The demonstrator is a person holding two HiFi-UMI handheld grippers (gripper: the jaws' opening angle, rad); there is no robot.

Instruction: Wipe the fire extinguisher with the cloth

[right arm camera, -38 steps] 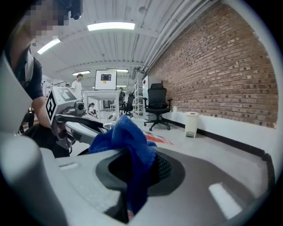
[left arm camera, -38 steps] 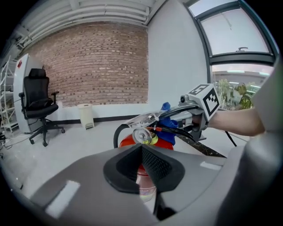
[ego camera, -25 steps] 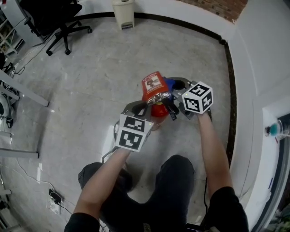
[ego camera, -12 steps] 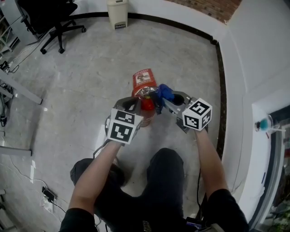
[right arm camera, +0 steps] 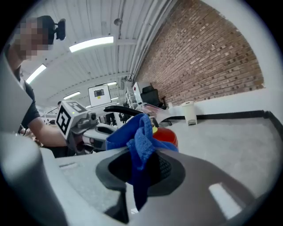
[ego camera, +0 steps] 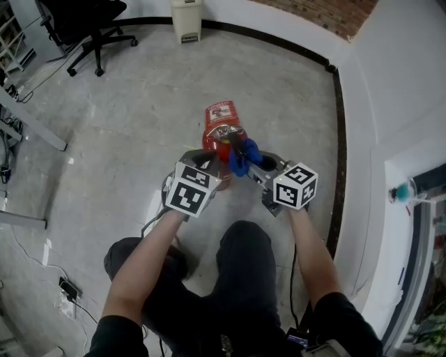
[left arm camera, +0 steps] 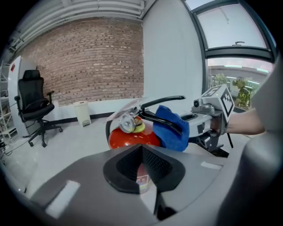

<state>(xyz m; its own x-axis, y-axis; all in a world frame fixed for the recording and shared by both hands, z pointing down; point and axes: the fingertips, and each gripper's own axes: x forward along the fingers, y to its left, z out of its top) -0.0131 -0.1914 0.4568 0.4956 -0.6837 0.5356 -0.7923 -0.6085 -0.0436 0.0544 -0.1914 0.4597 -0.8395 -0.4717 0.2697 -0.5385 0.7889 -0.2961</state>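
Red fire extinguisher [ego camera: 219, 122] with white label [ego camera: 220, 111] and black lever [left arm camera: 161, 100], on grey floor [ego camera: 139, 104] at centre. Blue cloth [ego camera: 240, 157] pinched by right gripper [ego camera: 251, 164], against the lever. Left gripper [ego camera: 209, 164] clamped together at its 7 o'clock. Upright or tilted: unclear. Chair [ego camera: 90, 28] at 10 o'clock, bin [ego camera: 187, 17] at 12, well apart.

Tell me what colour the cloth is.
The cloth is blue, plain with no pattern; it shows best in the right gripper view.
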